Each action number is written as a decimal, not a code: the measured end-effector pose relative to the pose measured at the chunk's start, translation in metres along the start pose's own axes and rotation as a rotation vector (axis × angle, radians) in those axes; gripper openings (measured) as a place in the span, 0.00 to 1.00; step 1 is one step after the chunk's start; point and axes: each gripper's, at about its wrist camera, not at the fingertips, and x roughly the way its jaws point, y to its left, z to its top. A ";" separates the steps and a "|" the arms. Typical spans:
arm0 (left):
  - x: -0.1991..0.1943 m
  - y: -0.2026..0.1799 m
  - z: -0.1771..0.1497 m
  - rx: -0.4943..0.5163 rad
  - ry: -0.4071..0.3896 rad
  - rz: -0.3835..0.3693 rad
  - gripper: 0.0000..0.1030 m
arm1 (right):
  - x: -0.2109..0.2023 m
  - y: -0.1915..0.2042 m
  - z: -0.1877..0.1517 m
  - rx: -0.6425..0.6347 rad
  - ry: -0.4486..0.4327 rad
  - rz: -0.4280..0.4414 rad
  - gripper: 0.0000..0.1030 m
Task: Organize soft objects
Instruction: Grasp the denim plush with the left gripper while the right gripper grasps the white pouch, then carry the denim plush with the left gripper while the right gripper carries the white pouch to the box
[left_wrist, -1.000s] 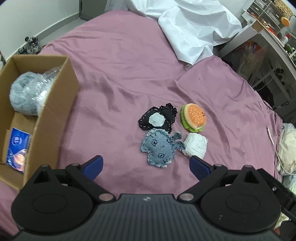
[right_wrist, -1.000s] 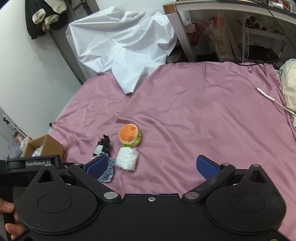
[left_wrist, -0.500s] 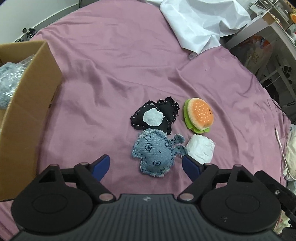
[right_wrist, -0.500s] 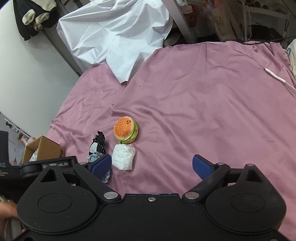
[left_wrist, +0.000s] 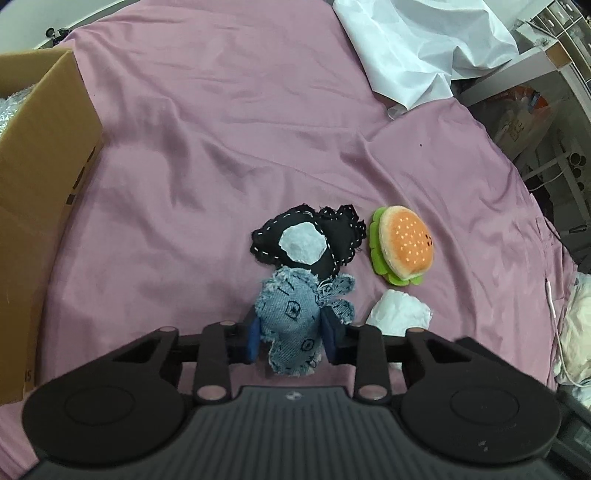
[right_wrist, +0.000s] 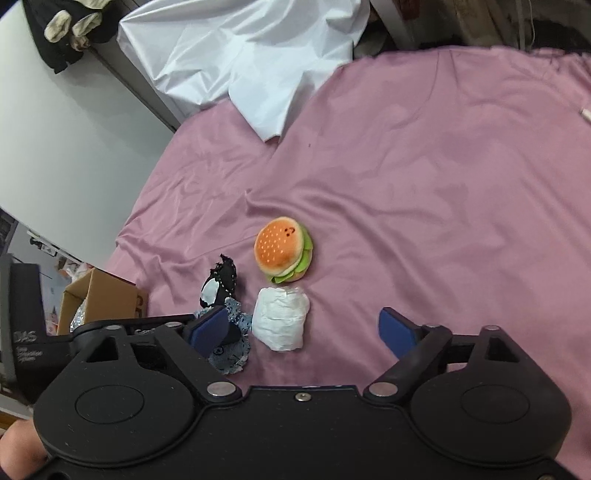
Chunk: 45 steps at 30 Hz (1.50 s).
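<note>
While I look down my left gripper (left_wrist: 291, 334), I see its blue jaws closing on the denim toy (left_wrist: 291, 317). Both pads press its sides, so the toy is squeezed between them. It lies on the pink bed sheet (left_wrist: 221, 129).

Just past the denim toy lies the black toy (left_wrist: 306, 240) with a white patch. The two toys touch. To the right of the black toy sits the burger toy (left_wrist: 404, 245), close by but apart from it. Near the burger toy, and just beside my left gripper, lies the white pouch (left_wrist: 399, 314).

My right gripper (right_wrist: 304, 330) hangs over the bed too. Its jaws are closing but are wide apart, and they hold nothing. The white pouch (right_wrist: 280, 323) lies on the sheet between them, closer to the left pad, and neither pad touches it. The burger toy (right_wrist: 282, 249) sits just beyond the pouch.

At the left edge of the bed stands a cardboard box (left_wrist: 40, 184), well apart from the toys. A white cloth (right_wrist: 240, 59) is crumpled at the far end of the bed.
</note>
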 end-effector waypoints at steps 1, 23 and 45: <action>-0.001 0.000 0.001 0.000 0.000 0.000 0.28 | 0.004 0.000 0.000 0.011 0.008 0.003 0.76; -0.048 0.004 -0.002 0.020 -0.060 -0.016 0.20 | 0.015 0.014 -0.005 0.031 0.018 -0.032 0.36; -0.119 0.016 -0.031 0.061 -0.157 0.015 0.20 | -0.056 0.044 -0.027 -0.007 -0.093 0.011 0.36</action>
